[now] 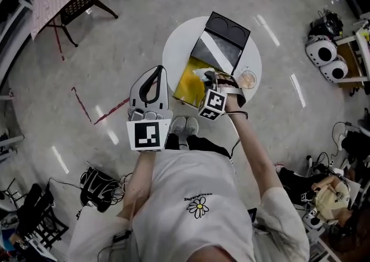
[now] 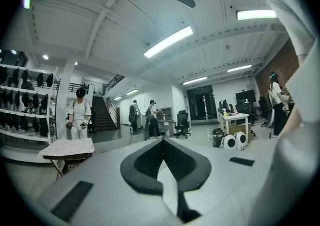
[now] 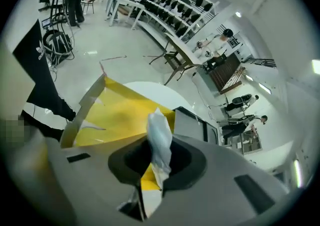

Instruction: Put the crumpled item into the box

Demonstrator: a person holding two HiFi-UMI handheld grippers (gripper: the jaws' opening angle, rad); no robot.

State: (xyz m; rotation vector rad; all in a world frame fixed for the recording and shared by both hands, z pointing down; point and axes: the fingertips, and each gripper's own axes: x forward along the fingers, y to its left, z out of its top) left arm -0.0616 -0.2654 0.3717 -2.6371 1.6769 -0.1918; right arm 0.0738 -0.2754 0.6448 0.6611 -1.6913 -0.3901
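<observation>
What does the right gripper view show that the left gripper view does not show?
Only the right gripper view: the right gripper, fingers closed on the crumpled white item, with the yellow box and round table ahead. Only the left gripper view: the left gripper, fingers together and empty, ceiling lamps, a staircase. Both: shelves of dark items and distant people.

One box (image 1: 186, 84), one crumpled item (image 3: 159, 135), two tongs (image 2: 162, 142) (image 3: 157, 142)

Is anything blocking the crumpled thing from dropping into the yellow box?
Nothing visible does. The right gripper pinches the crumpled item over the open yellow box, and the box's flap is folded out to the side.
</observation>
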